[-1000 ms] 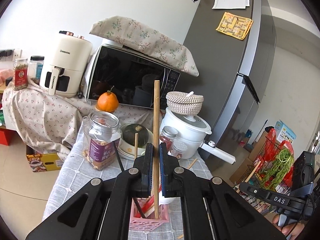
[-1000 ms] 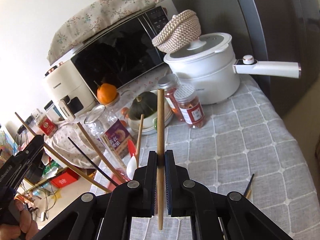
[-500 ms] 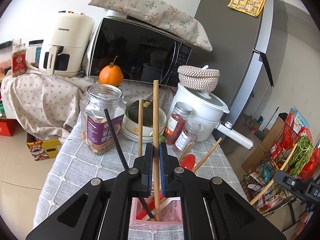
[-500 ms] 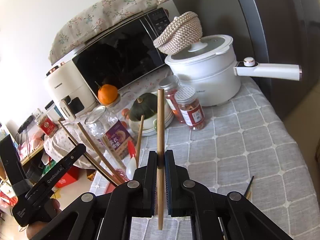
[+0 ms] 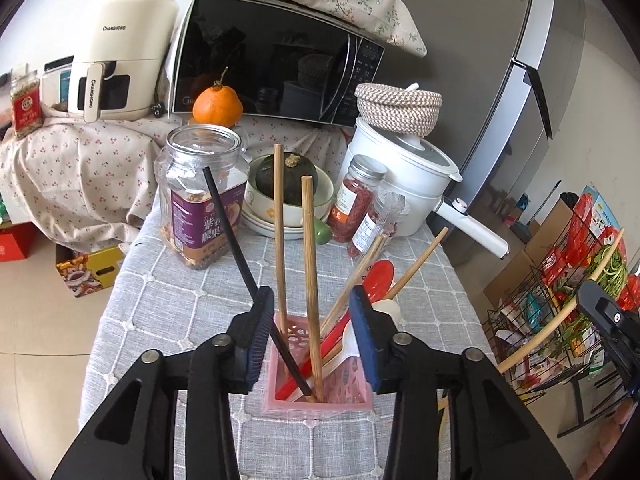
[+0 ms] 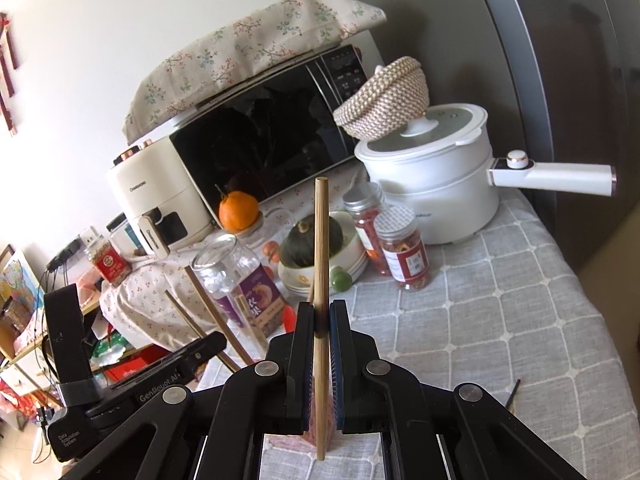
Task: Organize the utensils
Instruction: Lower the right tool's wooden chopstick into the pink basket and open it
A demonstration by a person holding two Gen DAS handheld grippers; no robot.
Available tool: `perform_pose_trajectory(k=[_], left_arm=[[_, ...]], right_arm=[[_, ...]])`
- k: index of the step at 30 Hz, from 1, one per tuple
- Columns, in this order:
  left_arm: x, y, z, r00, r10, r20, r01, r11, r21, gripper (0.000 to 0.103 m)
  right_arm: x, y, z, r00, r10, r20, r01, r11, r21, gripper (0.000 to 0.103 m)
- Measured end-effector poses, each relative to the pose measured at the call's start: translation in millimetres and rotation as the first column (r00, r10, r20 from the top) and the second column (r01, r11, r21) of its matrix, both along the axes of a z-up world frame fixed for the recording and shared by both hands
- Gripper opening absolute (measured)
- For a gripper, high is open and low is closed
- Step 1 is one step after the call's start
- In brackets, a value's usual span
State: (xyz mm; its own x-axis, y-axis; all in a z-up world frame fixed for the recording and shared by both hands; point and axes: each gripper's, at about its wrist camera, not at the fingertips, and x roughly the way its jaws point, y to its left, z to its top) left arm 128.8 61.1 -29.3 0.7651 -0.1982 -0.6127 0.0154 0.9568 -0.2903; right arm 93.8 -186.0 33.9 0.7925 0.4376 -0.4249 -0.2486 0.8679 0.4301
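Left gripper [image 5: 311,322], jaws spread wide and holding nothing, straddles the pink holder [image 5: 318,394] near the table's [image 5: 132,304] front edge; wooden chopsticks [image 5: 310,264], a black one [image 5: 240,256] and spoons stand inside it. Right gripper [image 6: 321,320], jaws clamped on an upright wooden chopstick [image 6: 321,248], hangs over the table.

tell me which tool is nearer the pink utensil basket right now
Left. The left tool hangs open right over the pink basket, one finger each side. The right tool, shut on a wooden chopstick, sits off to the side.
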Motion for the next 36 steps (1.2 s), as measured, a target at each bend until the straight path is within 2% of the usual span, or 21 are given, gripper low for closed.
perform_pose_trajectory(k=[6,15,21,28,36], left_arm=[[-18,18,9,0.999,0.001,-0.034,0.000,0.999,0.041,0.055],[-30,40,-6,0.986,0.020,-0.166,-0.003,0.995,0.098,0.058],[-30,40,-17,0.977,0.000,-0.213,0.027,0.992,0.126,0.058],[-31,38,-22,0.972,-0.021,-0.232,0.056,0.988,0.145,0.058],[-31,39,-24,0.971,-0.024,-0.237,0.062,0.987,0.152,0.058]], right_arm=[[-5,11,15,0.997,0.000,0.076,-0.002,0.999,0.034,0.006],[2,37,19,0.988,-0.044,0.145,0.038,0.998,0.048,0.006],[15,59,10,0.987,-0.057,0.152,0.051,0.998,0.040,0.006],[32,82,-7,0.989,-0.058,0.135,0.056,0.998,0.013,0.006],[46,105,-29,0.995,-0.024,0.096,0.031,0.997,-0.068,0.006]])
